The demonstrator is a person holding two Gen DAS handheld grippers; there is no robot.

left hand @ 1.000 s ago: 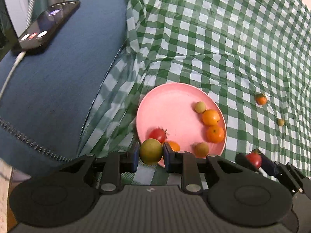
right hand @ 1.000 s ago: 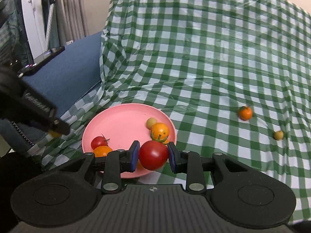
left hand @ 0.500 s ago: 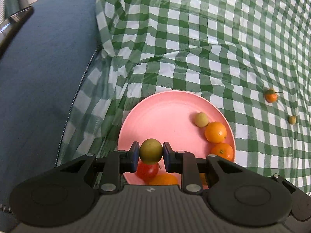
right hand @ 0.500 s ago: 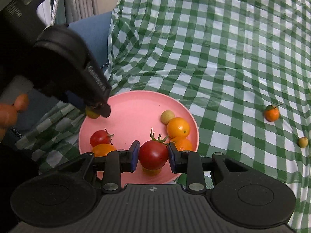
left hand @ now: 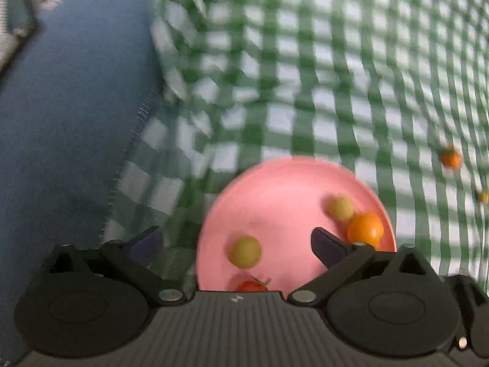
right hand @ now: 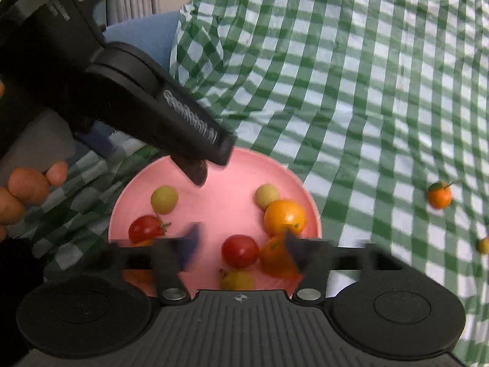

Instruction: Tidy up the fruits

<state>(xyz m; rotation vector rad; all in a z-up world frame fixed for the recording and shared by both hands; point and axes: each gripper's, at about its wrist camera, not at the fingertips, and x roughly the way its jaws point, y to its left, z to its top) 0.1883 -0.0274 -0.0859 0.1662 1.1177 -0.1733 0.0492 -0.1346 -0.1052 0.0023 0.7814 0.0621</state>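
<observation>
— Item one, left gripper (left hand: pixel 235 244)?
— My jaws are opening, pinching nothing; the green fruit (left hand: pixel 245 251) they gripped a second ago lies on the pink plate (left hand: pixel 275 180), near its left edge.
— Item two, right gripper (right hand: pixel 241 244)?
— Also opening; the red tomato (right hand: pixel 240 250) it held now sits loose near the plate's front edge.

My left camera smears the checked cloth (left hand: pixel 305 91) and plate (left hand: pixel 275 189); its housing cuts off a red tomato (left hand: pixel 251 286). On my right view, my gripper (right hand: pixel 241 244) fingers blur while opening, half hiding an orange (right hand: pixel 275 260) and a yellow fruit (right hand: pixel 237 279).
</observation>
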